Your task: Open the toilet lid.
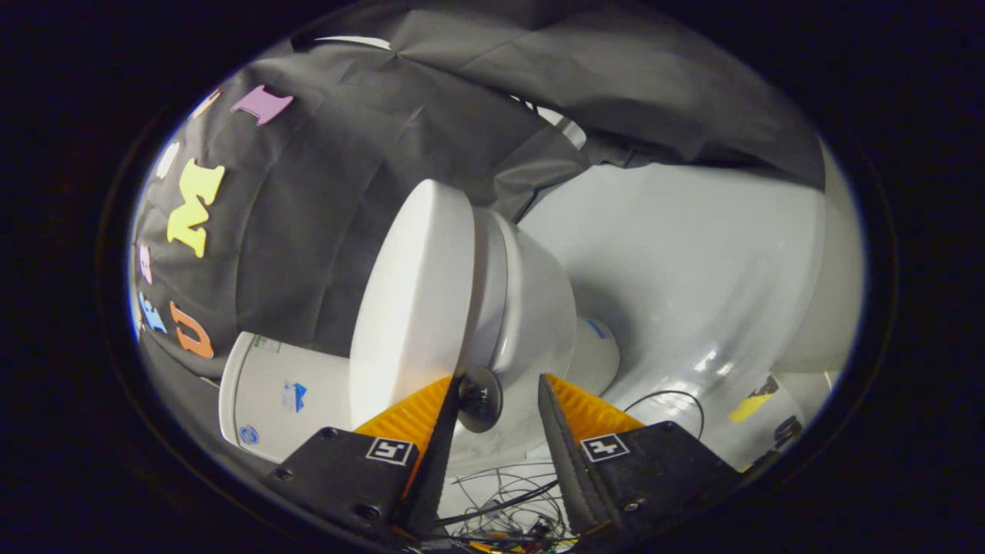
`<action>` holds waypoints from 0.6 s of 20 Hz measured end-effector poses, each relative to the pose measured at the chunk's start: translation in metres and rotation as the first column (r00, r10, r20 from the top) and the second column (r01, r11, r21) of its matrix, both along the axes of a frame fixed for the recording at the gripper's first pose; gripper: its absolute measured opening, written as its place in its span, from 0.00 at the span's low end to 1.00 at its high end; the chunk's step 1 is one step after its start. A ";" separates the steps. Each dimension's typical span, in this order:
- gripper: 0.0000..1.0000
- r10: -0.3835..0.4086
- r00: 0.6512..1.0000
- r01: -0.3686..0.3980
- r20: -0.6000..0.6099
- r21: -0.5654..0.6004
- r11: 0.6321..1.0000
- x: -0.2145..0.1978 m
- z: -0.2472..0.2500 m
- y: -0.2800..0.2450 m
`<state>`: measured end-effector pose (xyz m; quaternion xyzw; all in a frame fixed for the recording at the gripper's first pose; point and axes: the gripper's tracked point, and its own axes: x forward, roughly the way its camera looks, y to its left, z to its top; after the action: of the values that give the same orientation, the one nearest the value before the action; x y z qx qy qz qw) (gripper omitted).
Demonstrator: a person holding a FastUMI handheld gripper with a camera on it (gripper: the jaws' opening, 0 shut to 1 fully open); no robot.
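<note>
- Toilet lid (pixel 412 300): a white oval slab, lying just ahead of the jaws and a little to their left. The camera is rolled to one side, so the lid appears to stand on edge.
- Its broad outer face turns left; its long axis runs from the finger ends away toward the black cloth wall (pixel 308 254).
- The lid lies flat against the seat and bowl (pixel 531 308), which sit to its right, so it is not yet opened.
- Gripper (pixel 496 392): the jaws are apart, clamped on nothing. The left finger's end sits at the lid's near rim and may be touching it; the view is too warped to be sure.
- A small dark round knob (pixel 480 398) sits between the fingers, close by the left one, at the seam of lid and seat.
- The cistern (pixel 285 392) lies left of the fingers, beyond the lid.
- Loose wires (pixel 508 500) trail on the pale floor (pixel 692 261) below the fingers.
- The coming move likely needs the left finger to catch under that near rim and swing the lid leftward, away from the seat.
</note>
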<state>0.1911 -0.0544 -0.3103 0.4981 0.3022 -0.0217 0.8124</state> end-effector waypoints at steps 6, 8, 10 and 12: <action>0.29 0.016 1.000 -0.017 0.010 0.072 0.997 0.003 0.008 0.006; 0.22 0.021 1.000 -0.022 0.007 0.114 0.993 0.003 0.009 0.005; 0.16 0.014 1.000 -0.016 0.016 0.138 0.990 0.004 0.013 0.005; 0.10 0.021 1.000 -0.023 0.018 0.116 0.993 0.003 0.013 0.007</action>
<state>0.1939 -0.0477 -0.2974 0.5412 0.3016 0.0090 0.7849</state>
